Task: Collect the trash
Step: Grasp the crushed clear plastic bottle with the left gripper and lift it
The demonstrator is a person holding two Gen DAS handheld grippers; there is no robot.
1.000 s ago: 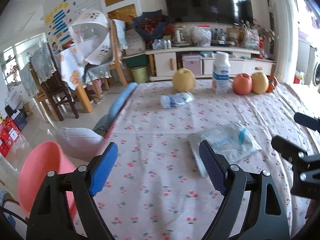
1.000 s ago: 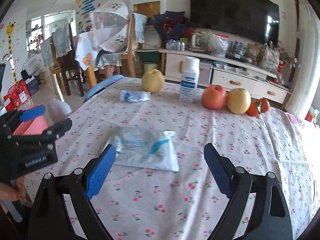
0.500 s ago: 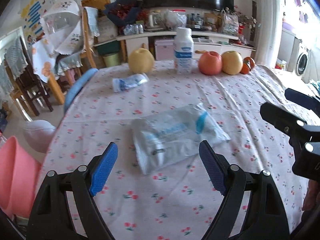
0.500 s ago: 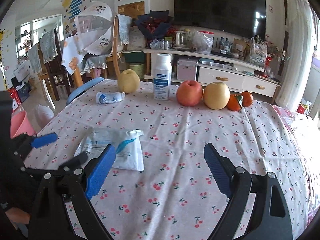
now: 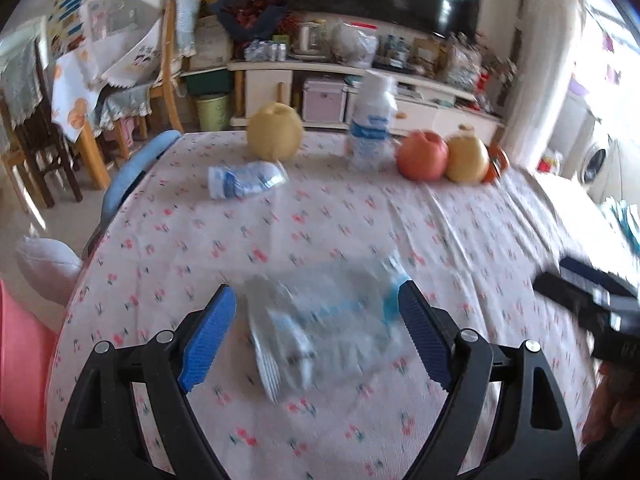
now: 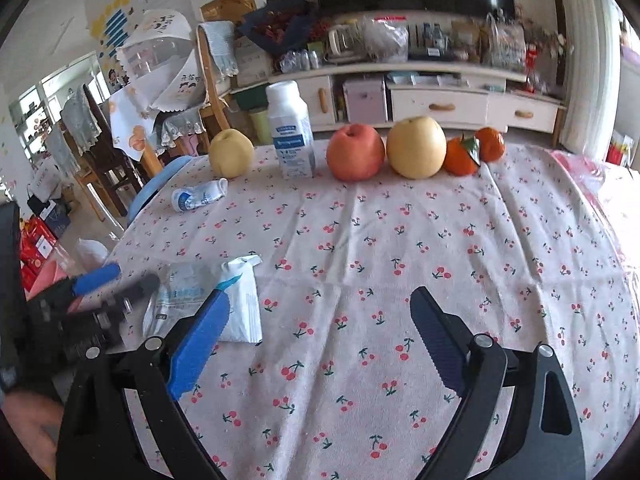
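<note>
A flat, empty white and blue plastic packet [image 5: 320, 328] lies on the cherry-print tablecloth [image 5: 360, 232]. My left gripper [image 5: 320, 336] is open, its jaws on either side of the packet, just above it. The packet also shows in the right wrist view [image 6: 208, 300], with my left gripper [image 6: 112, 284] at its left edge. A crumpled small white and blue bottle [image 5: 246, 180] lies further back; in the right wrist view [image 6: 198, 196] it is at the left. My right gripper [image 6: 320, 340] is open and empty over bare cloth, right of the packet.
At the table's far side stand a yellow pear [image 6: 231, 152], an upright white bottle [image 6: 290, 132], a red apple [image 6: 355, 152], another pear [image 6: 416, 148] and two tangerines [image 6: 474, 150]. A pink bin [image 5: 20, 360] sits off the table's left edge, beside a blue chair [image 5: 132, 176].
My left gripper has moved forward and down over the packet, which now lies between its jaws. My right gripper has shifted right, away from the packet.
</note>
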